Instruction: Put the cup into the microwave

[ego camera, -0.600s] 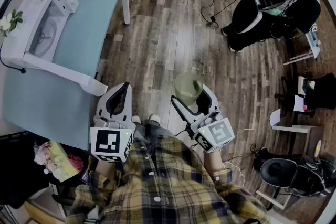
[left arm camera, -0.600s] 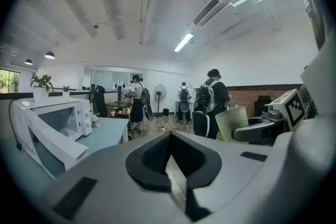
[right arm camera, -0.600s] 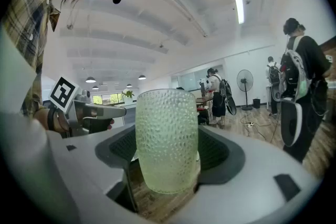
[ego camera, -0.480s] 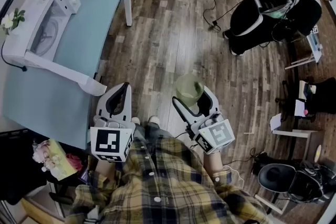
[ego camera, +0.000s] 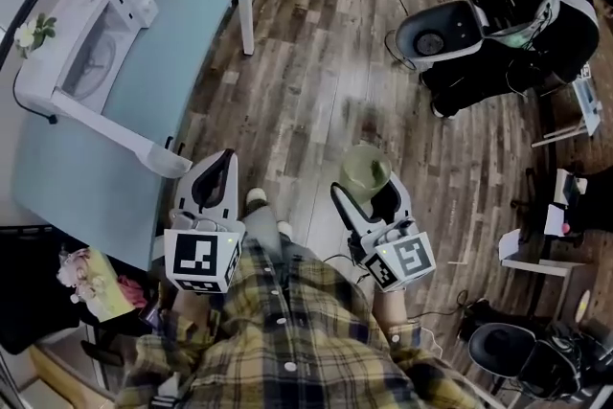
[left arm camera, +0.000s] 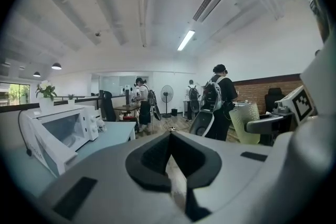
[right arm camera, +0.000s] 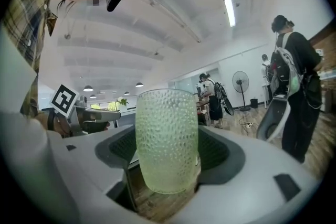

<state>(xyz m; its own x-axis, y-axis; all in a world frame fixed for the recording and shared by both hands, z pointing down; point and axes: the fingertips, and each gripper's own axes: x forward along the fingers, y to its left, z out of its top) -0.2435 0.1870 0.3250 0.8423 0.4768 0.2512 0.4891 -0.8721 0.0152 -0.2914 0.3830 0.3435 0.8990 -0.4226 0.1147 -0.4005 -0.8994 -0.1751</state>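
Right hand-held gripper clamps the upright green cup over wooden floor. Left hand-held gripper, closed and empty, lies between the cup and the counter bearing the microwave, door open.

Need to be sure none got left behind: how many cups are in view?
1. The cup stands upright, gripped in the right hand-held gripper, above the floor beside the table. None shows on the table; others could be hidden.
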